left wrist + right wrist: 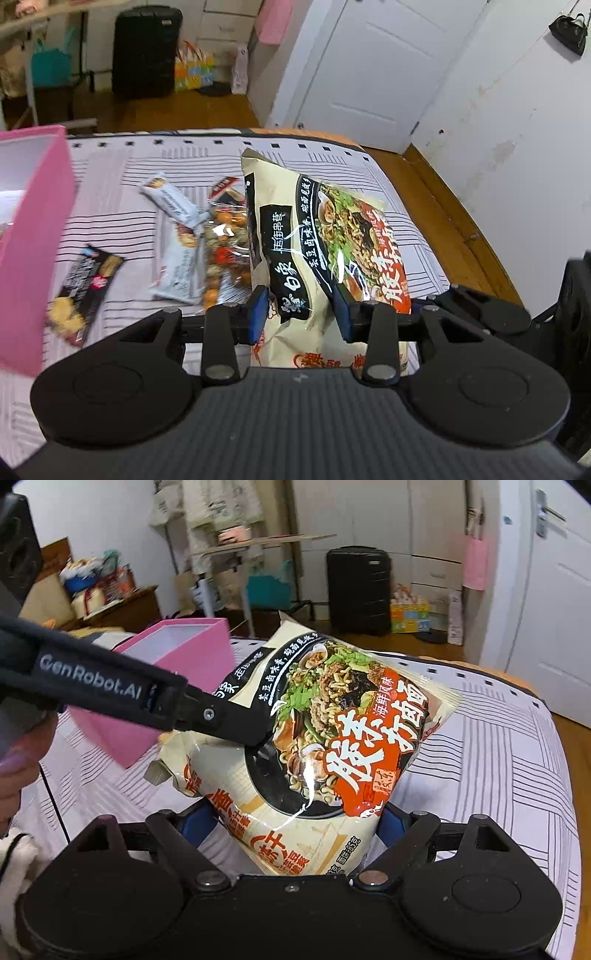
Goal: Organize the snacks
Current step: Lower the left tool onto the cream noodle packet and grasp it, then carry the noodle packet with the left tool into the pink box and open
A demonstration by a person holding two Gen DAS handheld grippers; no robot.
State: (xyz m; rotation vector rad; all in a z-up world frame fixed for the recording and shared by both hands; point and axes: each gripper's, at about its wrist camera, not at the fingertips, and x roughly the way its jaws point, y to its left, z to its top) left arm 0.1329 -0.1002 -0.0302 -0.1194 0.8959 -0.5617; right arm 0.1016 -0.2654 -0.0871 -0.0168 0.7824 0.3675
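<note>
Noodle packet [325, 254] hangs above the striped bedspread [122, 218], right of the pink box [33, 236], with the left gripper [301, 314] narrowed onto one side and the right gripper [295, 823] spread wide across its near end. Slick film could slip, I judge, if the two hands pull apart. Only the left view shows three small snacks [177, 236] lying underneath; only the right shows the box's open top.
</note>
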